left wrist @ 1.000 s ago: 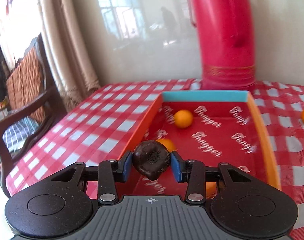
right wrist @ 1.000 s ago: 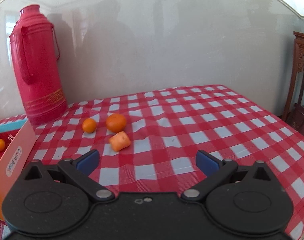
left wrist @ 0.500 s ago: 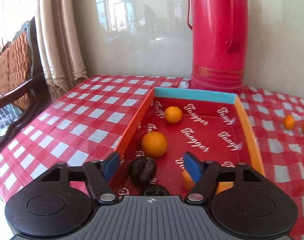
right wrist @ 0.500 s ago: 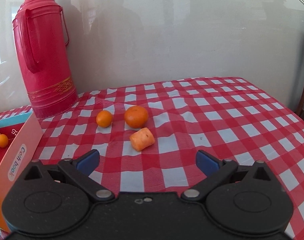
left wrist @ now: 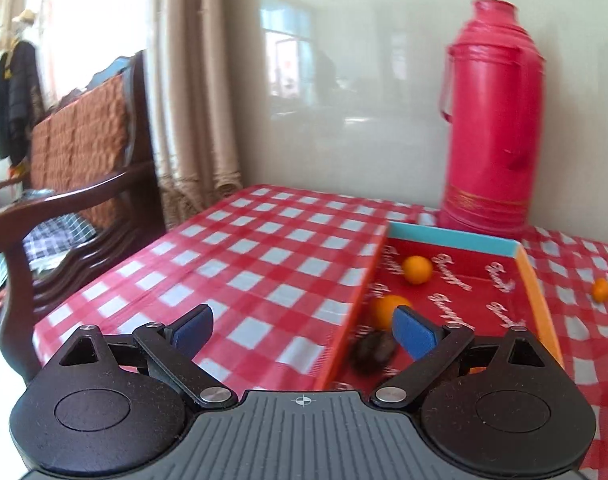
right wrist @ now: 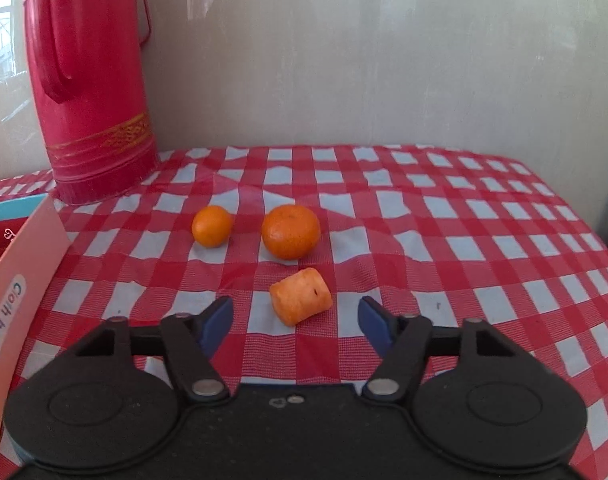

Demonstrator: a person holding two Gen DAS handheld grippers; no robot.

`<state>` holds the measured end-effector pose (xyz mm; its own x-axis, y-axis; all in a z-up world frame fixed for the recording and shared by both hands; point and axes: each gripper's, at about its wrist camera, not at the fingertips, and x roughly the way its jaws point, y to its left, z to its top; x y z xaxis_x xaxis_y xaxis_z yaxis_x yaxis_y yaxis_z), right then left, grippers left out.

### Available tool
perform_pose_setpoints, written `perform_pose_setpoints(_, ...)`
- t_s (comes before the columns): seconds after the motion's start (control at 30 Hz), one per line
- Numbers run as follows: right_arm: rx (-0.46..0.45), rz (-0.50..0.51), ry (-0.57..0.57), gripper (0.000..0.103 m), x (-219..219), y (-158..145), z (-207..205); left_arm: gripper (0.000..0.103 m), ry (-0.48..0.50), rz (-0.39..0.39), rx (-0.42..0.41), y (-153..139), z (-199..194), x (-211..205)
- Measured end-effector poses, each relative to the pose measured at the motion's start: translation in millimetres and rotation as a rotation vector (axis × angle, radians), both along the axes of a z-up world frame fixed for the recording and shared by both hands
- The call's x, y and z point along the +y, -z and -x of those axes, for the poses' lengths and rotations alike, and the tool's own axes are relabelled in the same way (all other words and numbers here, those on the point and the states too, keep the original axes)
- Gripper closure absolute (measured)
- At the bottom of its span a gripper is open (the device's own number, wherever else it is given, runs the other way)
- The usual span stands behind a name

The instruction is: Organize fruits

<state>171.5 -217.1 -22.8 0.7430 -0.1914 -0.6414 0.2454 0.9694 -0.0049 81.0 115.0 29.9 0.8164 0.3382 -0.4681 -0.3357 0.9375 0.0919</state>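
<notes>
Three pieces of fruit are seen on the red floor of the box (left wrist: 529, 276): a dark fruit (left wrist: 373, 350) nearest the camera by the box's left wall, a larger orange (left wrist: 385, 310) just behind it, and a small orange (left wrist: 417, 269) further back toward the box's blue end wall. Outside the box, on its right, three more pieces lie on the checked tablecloth (right wrist: 443, 240): a small tangerine (right wrist: 212, 226), a bigger tangerine (right wrist: 291, 232) beside it, and an orange cut piece (right wrist: 300, 302) nearer than both. The cut piece is framed between the fingers of the right gripper (right wrist: 295, 318), which is spread wide and holds nothing; no contact with the piece can be made out. The left gripper (left wrist: 304, 326) is likewise spread wide and empty, raised over the box's left wall. A red thermos (left wrist: 491, 120) is stood behind the box.
</notes>
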Motion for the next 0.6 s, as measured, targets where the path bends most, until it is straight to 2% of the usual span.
perform_pose_setpoints(0.07,0.009,-0.008,-0.002,0.061,-3,3,-4,0.007,-0.021,0.005,-0.003,2,-2,8)
perform_pose_setpoints(0.2,0.008,-0.019,-0.007,0.069,-5,7,-5,0.007,-0.042,0.016,0.014,8,-6,14)
perform_pose_setpoints(0.37,-0.005,0.0,-0.029,0.099,1,6,-4,0.006,-0.045,0.014,0.016,9,-6,15)
perform_pose_setpoints(0.43,-0.016,0.014,-0.032,0.103,3,4,-2,0.006,-0.045,0.018,0.018,10,-6,16)
perform_pose_setpoints(0.6,-0.062,0.011,-0.058,0.103,7,-5,6,0.006,-0.063,0.043,0.028,11,-8,21)
